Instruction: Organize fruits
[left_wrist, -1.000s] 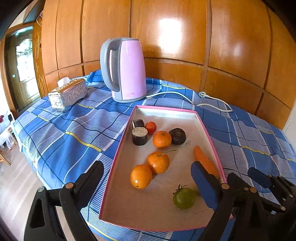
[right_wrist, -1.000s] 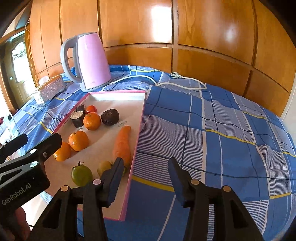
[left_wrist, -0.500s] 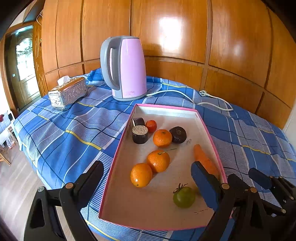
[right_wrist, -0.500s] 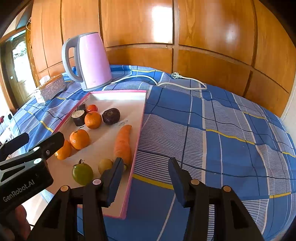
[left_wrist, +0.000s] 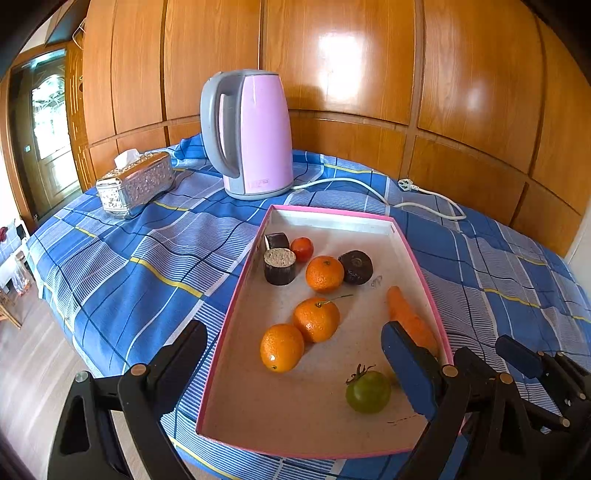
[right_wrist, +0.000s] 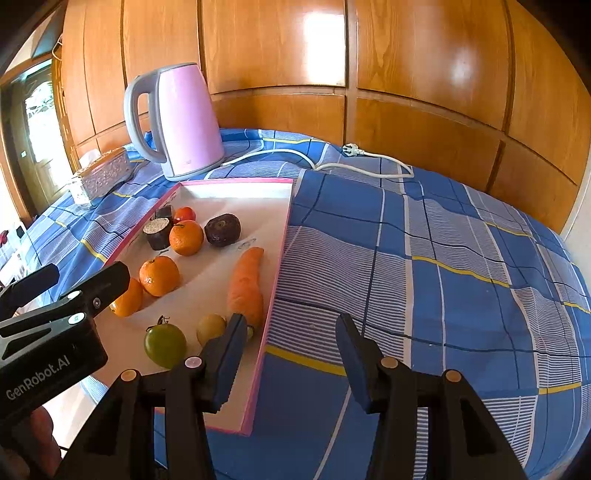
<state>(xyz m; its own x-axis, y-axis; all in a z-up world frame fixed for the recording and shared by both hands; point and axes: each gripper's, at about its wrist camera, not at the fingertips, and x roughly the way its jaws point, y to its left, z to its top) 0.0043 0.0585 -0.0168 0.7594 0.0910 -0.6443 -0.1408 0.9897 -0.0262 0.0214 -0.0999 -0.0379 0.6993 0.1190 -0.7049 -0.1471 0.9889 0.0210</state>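
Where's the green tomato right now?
In the left wrist view the green tomato lies in the tray's near right corner, just before the carrot, beside the left hand-held gripper's right finger.

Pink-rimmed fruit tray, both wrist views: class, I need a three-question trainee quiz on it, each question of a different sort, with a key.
1. True or false: the long orange carrot lies on the blue checked tablecloth, outside the pink-rimmed tray.
2. Multiple choice: the round green tomato with its stem lies nearest to A) the tray's near end, B) the pink electric kettle, C) the silver embossed tissue box.
3. Fill in: the number of round orange tangerines in the tray is ___.

Key:
1. False; it lies inside, along the tray's right wall.
2. A
3. Three. Both the left gripper and the right gripper are open and empty.
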